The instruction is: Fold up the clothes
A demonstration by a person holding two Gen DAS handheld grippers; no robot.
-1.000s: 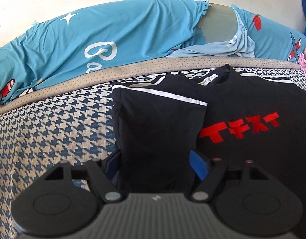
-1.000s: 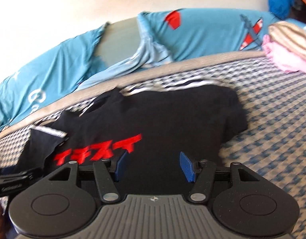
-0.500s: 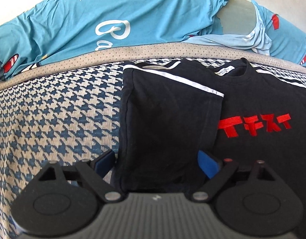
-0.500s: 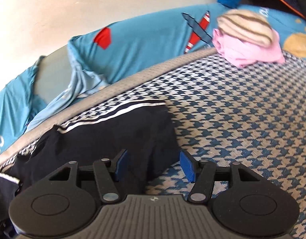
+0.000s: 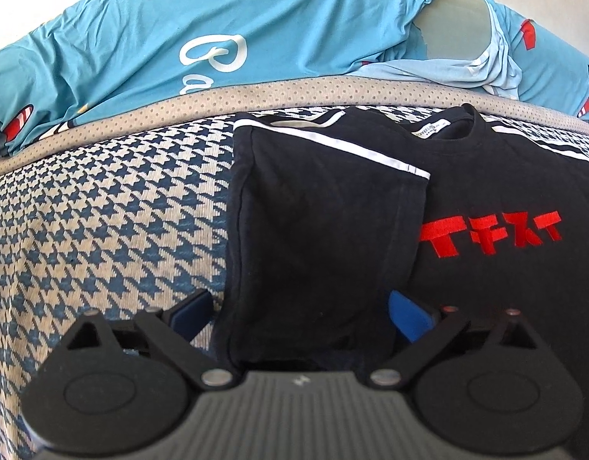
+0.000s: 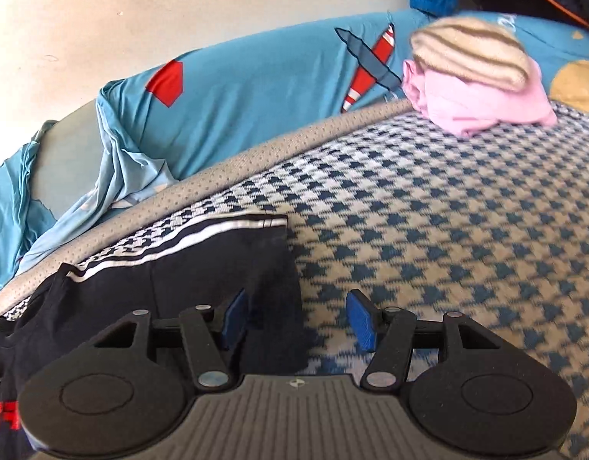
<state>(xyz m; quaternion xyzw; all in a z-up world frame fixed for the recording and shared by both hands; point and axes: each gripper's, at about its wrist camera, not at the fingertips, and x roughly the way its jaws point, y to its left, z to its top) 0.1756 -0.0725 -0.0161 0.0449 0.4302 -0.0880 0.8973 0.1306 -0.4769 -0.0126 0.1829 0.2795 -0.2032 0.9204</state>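
Left gripper [image 5: 300, 316] has its blue pads spread wide, one on each side of the folded-over flap of the black t-shirt [image 5: 486, 199], not pinching anything as far as I can see; the flap's lower edge just runs down between them toward the gripper body. Right gripper [image 6: 297, 320] is spread too, sitting right at the shirt's other sleeve [image 6: 256, 268]: the left pad is over the black fabric and the right pad is out over the bare houndstooth bedspread [image 6: 467, 249], so the sleeve's edge falls between them, nothing clamped. The shirt itself lies flat on that blue-and-cream bedspread with its collar and white label [image 5: 432, 128] pointing toward the grey dotted border strip [image 5: 179, 103] along the far edge. One side is already folded inward over the chest, with a white stripe [image 5: 371, 153] running diagonally across the folded part, and it ends just beside the red lettering [image 5: 490, 235] without quite covering it. The sleeve on the right gripper's side is laid out flat, white stripes along its top edge. Beyond the border strip from the shirt there's a rumpled teal sheet [image 5: 179, 30] with plane prints and white script. Well off past the flat sleeve, up against that border, sits a little pile: a pink garment [image 6: 482, 103] with a cream striped one [image 6: 471, 51] on top, a bit blurry.
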